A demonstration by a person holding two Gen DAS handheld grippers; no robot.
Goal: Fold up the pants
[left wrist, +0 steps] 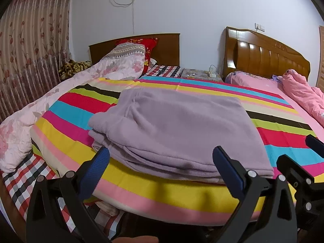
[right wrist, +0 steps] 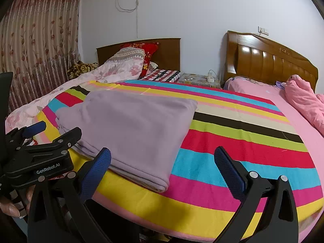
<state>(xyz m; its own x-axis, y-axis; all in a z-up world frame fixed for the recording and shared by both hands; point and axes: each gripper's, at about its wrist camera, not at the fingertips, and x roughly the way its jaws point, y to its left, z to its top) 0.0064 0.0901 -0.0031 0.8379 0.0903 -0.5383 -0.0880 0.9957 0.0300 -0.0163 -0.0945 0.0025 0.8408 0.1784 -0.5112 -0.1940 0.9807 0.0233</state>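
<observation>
The lilac fleece pants (left wrist: 174, 129) lie folded in a thick rectangle on the striped blanket (left wrist: 182, 194), near its front edge. They also show in the right wrist view (right wrist: 129, 133), left of centre. My left gripper (left wrist: 162, 158) is open and empty, its blue pads just in front of the stack's near edge. My right gripper (right wrist: 162, 158) is open and empty, over the blanket at the stack's right front corner. The right gripper's body shows at the right edge of the left view (left wrist: 299, 174). The left gripper's body shows at the left of the right view (right wrist: 40, 154).
A floral pink quilt (left wrist: 40, 109) is heaped along the left of the bed, with a red pillow (left wrist: 145, 46) at the dark headboard. A second bed with pink bedding (left wrist: 299, 93) stands right. A bedside stand with a power strip (left wrist: 211, 73) sits between. Curtains (left wrist: 30, 50) hang left.
</observation>
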